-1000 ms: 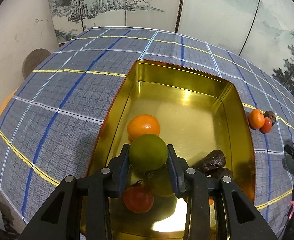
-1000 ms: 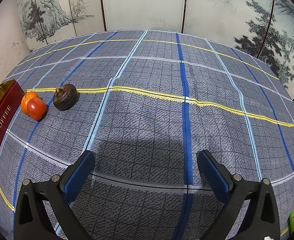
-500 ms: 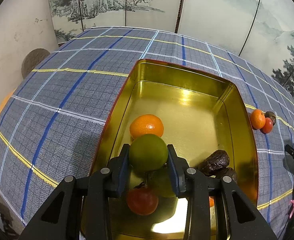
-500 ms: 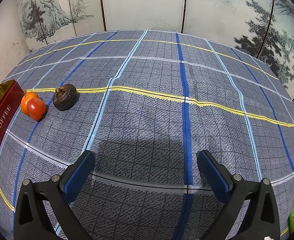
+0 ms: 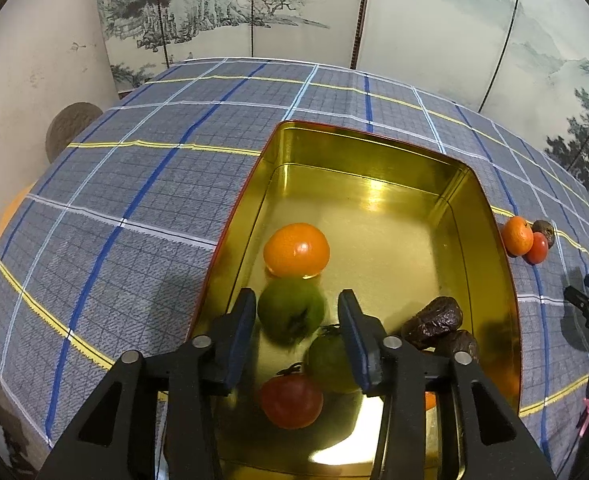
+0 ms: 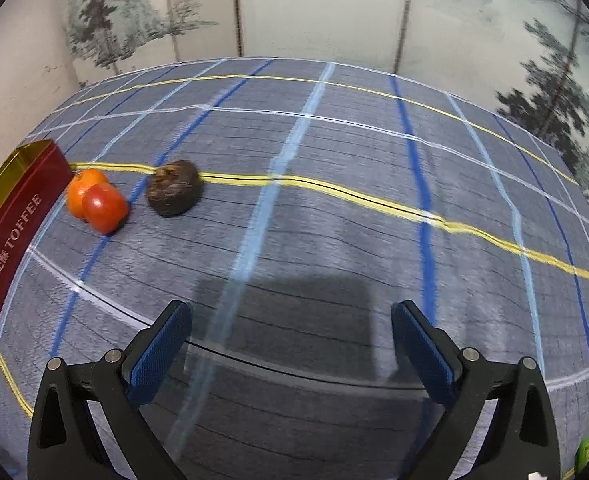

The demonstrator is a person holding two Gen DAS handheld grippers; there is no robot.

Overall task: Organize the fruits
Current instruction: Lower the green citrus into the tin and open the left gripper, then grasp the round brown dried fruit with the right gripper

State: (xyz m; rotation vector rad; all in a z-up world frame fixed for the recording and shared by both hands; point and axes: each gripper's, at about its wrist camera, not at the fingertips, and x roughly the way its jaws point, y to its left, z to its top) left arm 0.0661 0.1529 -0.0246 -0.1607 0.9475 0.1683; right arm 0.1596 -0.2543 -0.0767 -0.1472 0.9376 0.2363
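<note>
My left gripper (image 5: 296, 334) has just spread its fingers; the green fruit (image 5: 291, 309) dropped free into the gold tin (image 5: 490, 216), one more sorted. My right gripper (image 6: 290, 350) stays spread, empty.

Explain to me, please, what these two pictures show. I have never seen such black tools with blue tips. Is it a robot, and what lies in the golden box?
It is no robot arm. A person holds one hand tool in each hand, and each tool has two fingers and its own wide-angle camera that looks forward along them. One picture comes from the left tool, one from the right.

The left gripper is open above a gold tin; a green fruit lies between its fingers, apparently released. In the tin there are also an orange, a red fruit, a second green fruit and dark wrinkled fruits.

The right gripper is open and holds nothing. On the checked tablecloth beside the tin lie a small orange, a red tomato-like fruit and a dark brown fruit.
</note>
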